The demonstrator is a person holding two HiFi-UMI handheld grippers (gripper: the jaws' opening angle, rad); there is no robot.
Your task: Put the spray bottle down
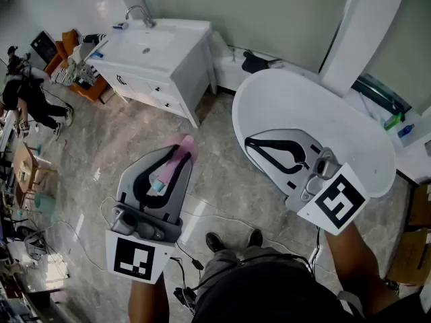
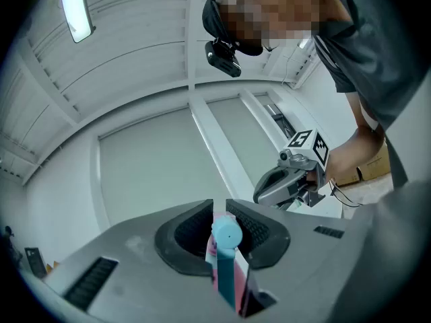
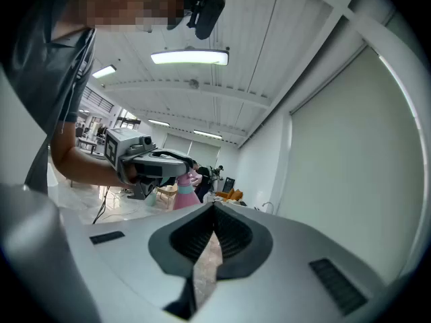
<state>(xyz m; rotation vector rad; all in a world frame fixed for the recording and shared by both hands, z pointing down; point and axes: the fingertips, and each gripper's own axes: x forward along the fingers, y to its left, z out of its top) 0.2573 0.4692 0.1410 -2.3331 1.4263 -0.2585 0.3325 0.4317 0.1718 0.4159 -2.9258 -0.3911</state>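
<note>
Left gripper view: left tool (image 2: 219,206) pinching bottle (image 2: 226,268); right tool (image 3: 214,207) pressed together, empty. Keep upright, lower base flat onto counter (image 1: 187,29), probably nearest, then spread.

The floor (image 1: 222,180) is pale, marbled grey tile. A white vanity cabinet (image 1: 168,73) stands on it at the upper left, with a sunken basin, a chrome tap (image 1: 138,13) at the back and a small blue item (image 1: 120,26) beside the tap. A white bathtub (image 1: 316,113) stands at the right. Thin cables (image 1: 202,215) trail over the tiles near a pair of dark shoes (image 1: 232,241). On the white ledge (image 1: 414,150) past the tub stand a green bottle (image 1: 394,121) and a blue one (image 1: 405,130).
</note>
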